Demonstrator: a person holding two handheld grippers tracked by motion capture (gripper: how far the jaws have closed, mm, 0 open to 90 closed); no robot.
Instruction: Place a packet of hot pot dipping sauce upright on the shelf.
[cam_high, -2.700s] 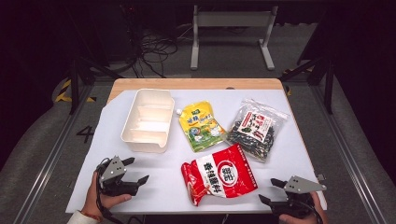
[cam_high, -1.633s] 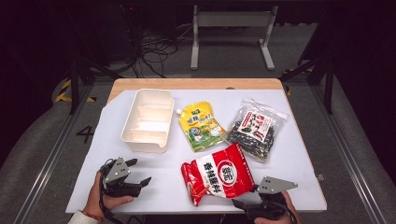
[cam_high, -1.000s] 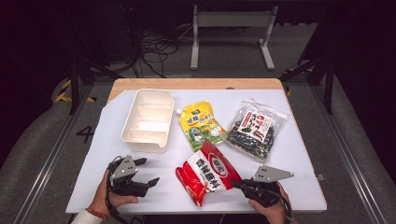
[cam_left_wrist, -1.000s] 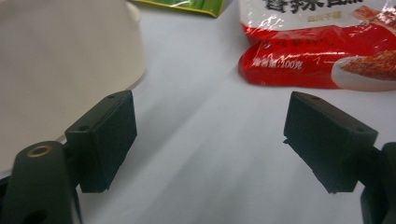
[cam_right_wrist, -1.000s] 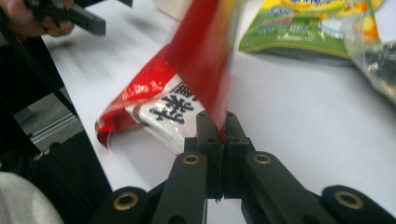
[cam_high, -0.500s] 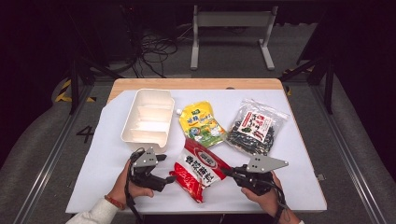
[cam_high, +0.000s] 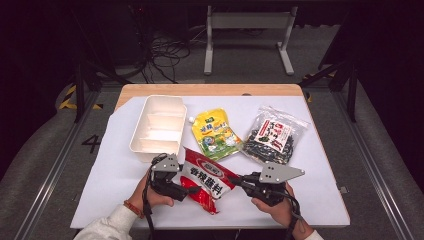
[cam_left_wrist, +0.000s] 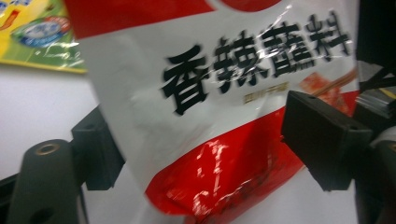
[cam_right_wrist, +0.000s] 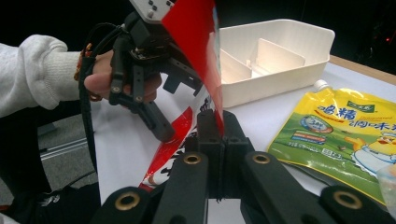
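"香辣蘸料" on red-white packet (cam_left_wrist: 219, 107)

A: Where does the high view sit?
B: Above the near edge, looking forward and down over the whole white-covered bench (cam_high: 120, 175).
A: And the tongs' cameras?
B: Both ride low and close, sharing the red-and-white printed foil pouch (cam_left_wrist: 219, 116) (cam_right_wrist: 196, 42) (cam_high: 207, 177).

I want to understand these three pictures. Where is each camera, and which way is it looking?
High view: above the person's side, looking forward and down at the table; both hands show.
Left gripper view: rides the left hand-held gripper, looking along its two spread jaws at the red packet.
Right gripper view: rides the right hand-held gripper, shut on the packet's edge, facing the white tray.
Shared: all three show the red packet.
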